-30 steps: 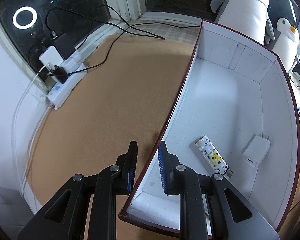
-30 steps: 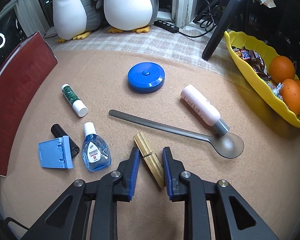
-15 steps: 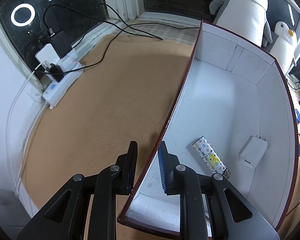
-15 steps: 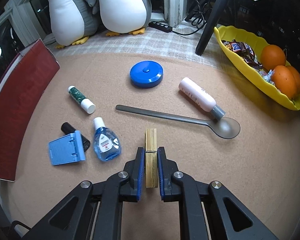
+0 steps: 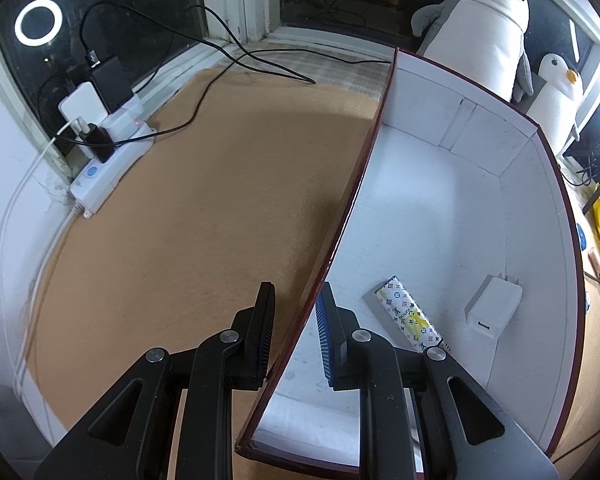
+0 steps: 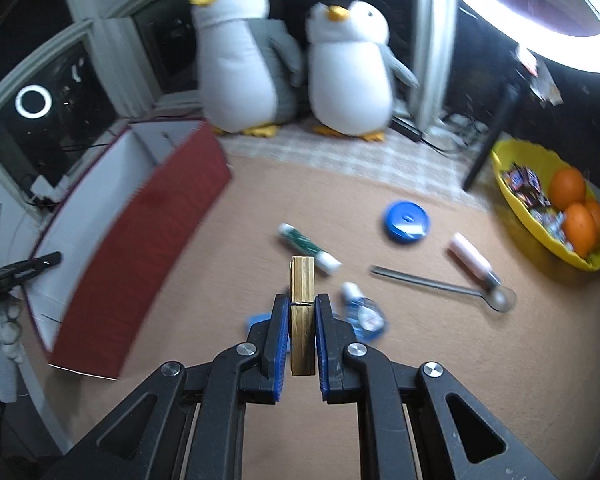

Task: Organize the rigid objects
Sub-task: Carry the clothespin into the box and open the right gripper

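Inside, the box [image 5: 440, 208] holds a charger [image 5: 494, 306] and a patterned bar [image 5: 410, 318].

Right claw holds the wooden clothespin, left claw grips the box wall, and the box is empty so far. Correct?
Not quite: the box is not empty. The left wrist view shows a patterned bar and a white charger lying inside. The rest stands: right claw holds the clothespin, left claw grips the wall.

Left gripper [image 5: 296, 332], bottom centre of its frame, angled steeply down, jaws astride the box wall [image 5: 352, 200] and closed on it. Right gripper [image 6: 303, 334], bottom centre of its frame, angled down, jaws clamped on a wooden peg [image 6: 302, 304] pointing up-frame
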`<action>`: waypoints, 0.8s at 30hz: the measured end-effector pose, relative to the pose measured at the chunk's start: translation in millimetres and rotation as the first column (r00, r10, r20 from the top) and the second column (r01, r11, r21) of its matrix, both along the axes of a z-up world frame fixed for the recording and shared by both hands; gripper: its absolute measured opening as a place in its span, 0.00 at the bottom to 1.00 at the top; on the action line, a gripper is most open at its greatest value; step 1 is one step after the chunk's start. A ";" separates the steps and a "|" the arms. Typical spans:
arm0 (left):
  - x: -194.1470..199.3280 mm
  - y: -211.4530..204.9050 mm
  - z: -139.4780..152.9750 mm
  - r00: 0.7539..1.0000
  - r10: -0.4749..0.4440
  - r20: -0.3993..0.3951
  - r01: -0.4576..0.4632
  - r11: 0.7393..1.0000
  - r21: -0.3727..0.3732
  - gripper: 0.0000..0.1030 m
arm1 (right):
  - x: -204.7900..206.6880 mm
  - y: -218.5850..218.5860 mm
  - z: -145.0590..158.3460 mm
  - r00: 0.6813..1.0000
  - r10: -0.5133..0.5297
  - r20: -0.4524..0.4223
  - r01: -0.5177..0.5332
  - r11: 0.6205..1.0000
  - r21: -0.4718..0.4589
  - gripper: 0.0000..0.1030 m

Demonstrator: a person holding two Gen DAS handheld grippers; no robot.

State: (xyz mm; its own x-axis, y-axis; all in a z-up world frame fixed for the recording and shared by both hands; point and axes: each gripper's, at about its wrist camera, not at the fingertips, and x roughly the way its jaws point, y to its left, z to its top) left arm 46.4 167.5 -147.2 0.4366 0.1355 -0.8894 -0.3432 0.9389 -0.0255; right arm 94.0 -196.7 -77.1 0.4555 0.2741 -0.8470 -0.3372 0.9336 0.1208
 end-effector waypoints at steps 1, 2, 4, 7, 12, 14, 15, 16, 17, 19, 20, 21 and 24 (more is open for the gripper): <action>-0.3 0.6 -0.4 1.000 -0.001 0.002 0.001 1.000 -0.004 0.18 | -2.0 7.3 2.6 1.000 0.010 0.005 -0.010 1.000 0.007 0.11; -0.6 1.0 -0.5 1.000 -0.002 0.004 0.002 1.000 -0.009 0.18 | -4.0 17.3 6.8 1.000 0.026 0.010 -0.026 0.999 0.020 0.11; -1.2 2.0 -0.2 1.000 -0.004 0.010 0.004 1.000 -0.015 0.18 | -8.7 37.1 14.6 0.998 0.058 0.019 -0.059 0.997 0.043 0.11; -2.4 3.2 0.7 1.000 -0.007 0.019 0.008 1.000 -0.025 0.18 | -17.2 69.3 22.5 0.993 0.114 0.033 -0.115 0.992 0.056 0.11; -5.3 4.9 1.5 1.000 -0.009 0.029 0.010 0.999 -0.036 0.18 | -26.3 109.8 22.4 0.984 0.176 0.028 -0.178 0.981 0.080 0.11; -6.5 5.7 1.7 0.999 -0.009 0.032 0.010 0.999 -0.037 0.18 | -32.4 126.1 21.4 0.979 0.202 0.027 -0.203 0.976 0.082 0.11; -7.2 6.2 1.7 0.999 -0.009 0.033 0.010 0.999 -0.038 0.18 | -33.6 132.4 20.7 0.977 0.213 0.026 -0.214 0.973 0.083 0.11; -7.5 6.7 1.6 0.999 -0.008 0.033 0.009 0.999 -0.039 0.18 | -35.9 141.1 19.8 0.974 0.227 0.024 -0.229 0.970 0.082 0.11; -7.9 7.2 1.3 0.999 -0.007 0.034 0.008 0.999 -0.040 0.18 | -36.9 144.8 18.9 0.971 0.238 0.023 -0.239 0.968 0.079 0.11; -8.5 8.4 0.6 0.999 -0.006 0.034 0.008 0.999 -0.042 0.18 | -40.1 159.1 15.8 0.965 0.263 0.023 -0.263 0.962 0.065 0.11; -8.8 8.6 0.1 0.999 -0.007 0.034 0.008 0.999 -0.044 0.16 | -41.0 164.6 13.6 0.962 0.273 0.020 -0.274 0.960 0.059 0.11; -8.9 8.6 -0.4 0.999 -0.008 0.033 0.009 0.999 -0.046 0.16 | -41.7 170.9 11.0 0.959 0.283 0.016 -0.283 0.957 0.056 0.11; -9.4 9.1 -1.4 0.999 -0.009 0.034 0.011 0.999 -0.050 0.16 | -42.0 185.2 2.2 0.953 0.304 -0.001 -0.303 0.952 0.044 0.11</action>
State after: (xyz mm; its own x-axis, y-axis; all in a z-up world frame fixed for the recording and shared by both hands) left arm 37.0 176.6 -148.6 0.4676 0.0870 -0.8797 -0.3320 0.9395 -0.0836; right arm 51.9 -11.4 -74.9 0.3392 0.4344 -0.8344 -0.6027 0.7814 0.1618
